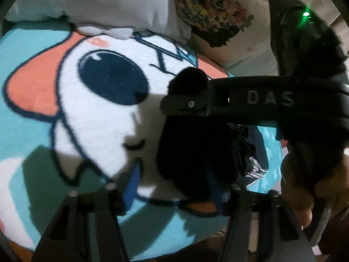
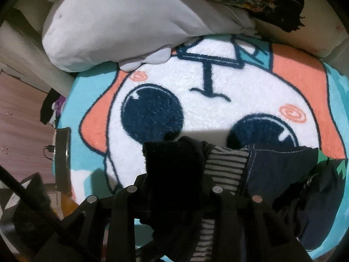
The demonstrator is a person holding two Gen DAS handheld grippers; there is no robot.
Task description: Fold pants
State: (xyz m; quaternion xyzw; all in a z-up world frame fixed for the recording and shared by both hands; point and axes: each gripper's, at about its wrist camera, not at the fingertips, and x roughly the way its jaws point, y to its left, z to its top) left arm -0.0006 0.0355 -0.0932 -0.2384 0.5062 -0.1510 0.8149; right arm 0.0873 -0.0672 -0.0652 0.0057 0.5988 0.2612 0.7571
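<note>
Through my left wrist camera, the left gripper (image 1: 174,183) has its jaws drawn close around a dark bunch of the pants (image 1: 192,152), and the cloth fills the gap between them; I read that as a grip. Just beyond and right of those jaws, the right gripper (image 1: 185,104) crosses my view, a hand (image 1: 309,187) wrapped round its handle, its tip buried in the same dark fabric.

In my right wrist camera, the right jaws are clamped on a black fold of the pants (image 2: 172,166), which rises between them. Right of the jaws, striped lining and navy cloth with pale stitching spread over the cartoon-face rug (image 2: 207,113). Far ahead of the jaws, a grey plush pillow (image 2: 122,21) lies at the rug's edge.
</note>
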